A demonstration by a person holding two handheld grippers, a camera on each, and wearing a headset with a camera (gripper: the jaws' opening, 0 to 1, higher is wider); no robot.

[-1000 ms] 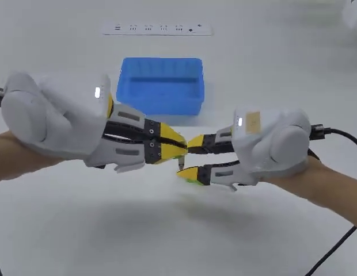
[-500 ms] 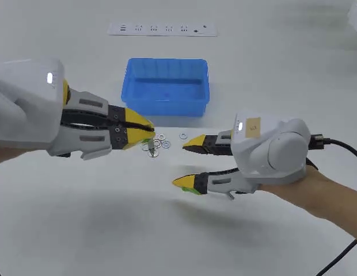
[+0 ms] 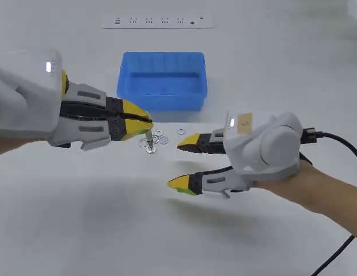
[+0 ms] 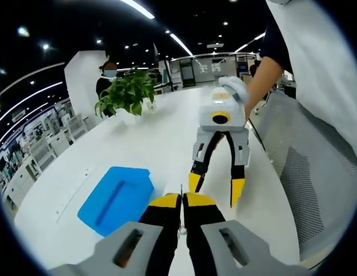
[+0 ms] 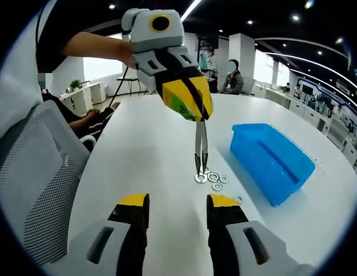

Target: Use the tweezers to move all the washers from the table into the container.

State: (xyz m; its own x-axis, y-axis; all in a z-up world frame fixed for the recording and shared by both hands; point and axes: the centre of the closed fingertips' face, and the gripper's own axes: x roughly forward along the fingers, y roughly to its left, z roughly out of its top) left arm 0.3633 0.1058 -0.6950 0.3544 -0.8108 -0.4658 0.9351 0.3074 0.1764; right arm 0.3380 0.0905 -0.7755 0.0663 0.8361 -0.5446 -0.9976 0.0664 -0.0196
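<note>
- The tweezers [image 5: 200, 150] hang from the left gripper [image 5: 197, 109]. In the right gripper view their long axis runs from 12 to 6 o'clock, with the tips at the 6 o'clock end pointing down at the bench [image 3: 109, 218].
- The tips meet the nearest of the washers [image 5: 213, 179]; whether they grip it cannot be told.
- In the head view the washers lie in a small cluster mid-bench, with a single washer [image 3: 181, 131] apart at 2 o'clock.
- The blue container [image 3: 161, 100] stands near the cluster at 12 o'clock.
- The left gripper reaches in from 9 o'clock, its fingers [image 3: 135, 113] clamped together on the tweezers' upper end.
- The right gripper [image 3: 177, 164] sits at 4 o'clock of the cluster, its fingers [image 3: 190, 141] wide apart, holding nothing.
- A power strip [image 3: 157, 22] lies beyond the container at 12 o'clock.
</note>
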